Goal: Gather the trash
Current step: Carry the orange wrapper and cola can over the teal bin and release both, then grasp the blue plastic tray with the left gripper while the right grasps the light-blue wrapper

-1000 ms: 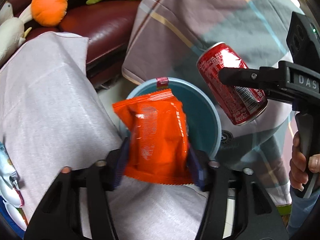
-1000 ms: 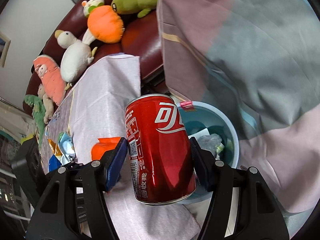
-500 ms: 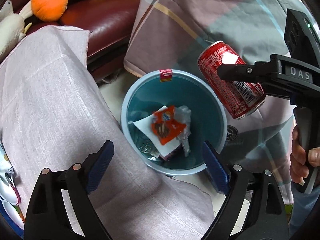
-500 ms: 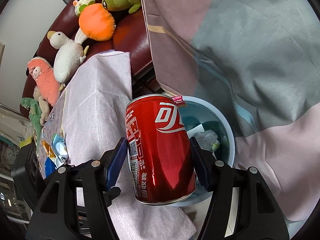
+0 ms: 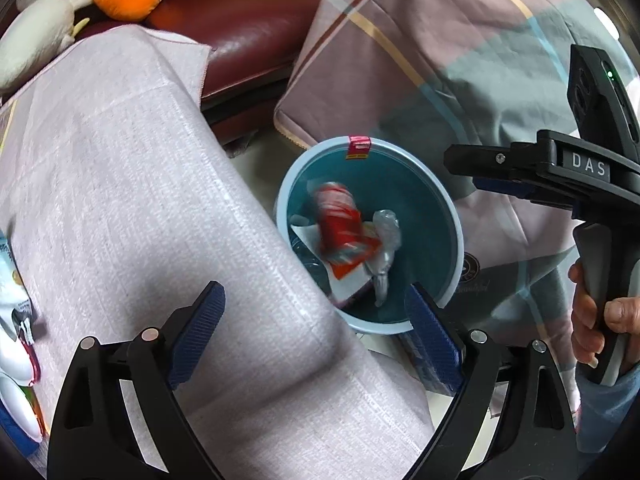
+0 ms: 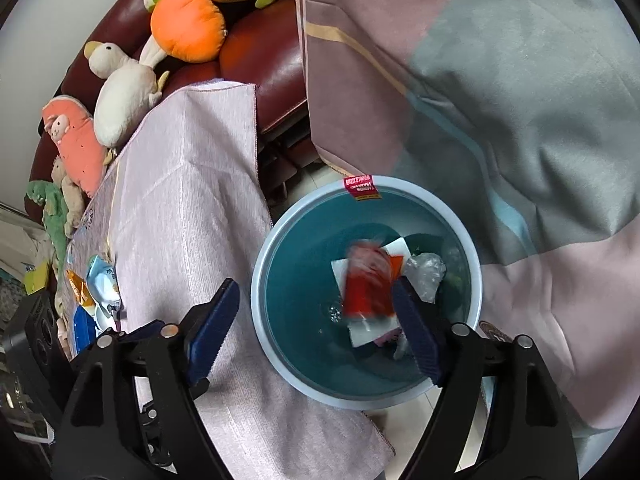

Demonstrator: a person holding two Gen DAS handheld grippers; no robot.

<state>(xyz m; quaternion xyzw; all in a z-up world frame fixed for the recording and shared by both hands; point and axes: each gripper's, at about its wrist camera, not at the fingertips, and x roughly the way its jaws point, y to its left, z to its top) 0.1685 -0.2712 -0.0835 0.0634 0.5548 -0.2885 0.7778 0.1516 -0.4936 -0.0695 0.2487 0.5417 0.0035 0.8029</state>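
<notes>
A round blue bin (image 5: 452, 216) (image 6: 264, 264) stands on the floor beside the cloth-covered table. A red soda can (image 5: 338, 220) (image 6: 368, 284), blurred by motion, is inside the bin, over an orange snack bag (image 5: 356, 262), white paper and clear plastic. My left gripper (image 5: 316, 332) is open and empty above the table's corner, near the bin. My right gripper (image 6: 316, 328) is open and empty above the bin; it also shows in the left wrist view (image 5: 492, 176).
The table has a pale pink cloth (image 5: 120, 200) (image 6: 184, 208). More wrappers (image 6: 96, 288) lie on its far end. A red leather sofa (image 6: 260, 56) holds plush toys (image 6: 184, 28). A draped plaid blanket (image 6: 500, 80) hangs beside the bin.
One second ago my left gripper held the orange snack bag; it opened and the bag fell into the bin. Then my right gripper opened and the red can dropped into the bin.
</notes>
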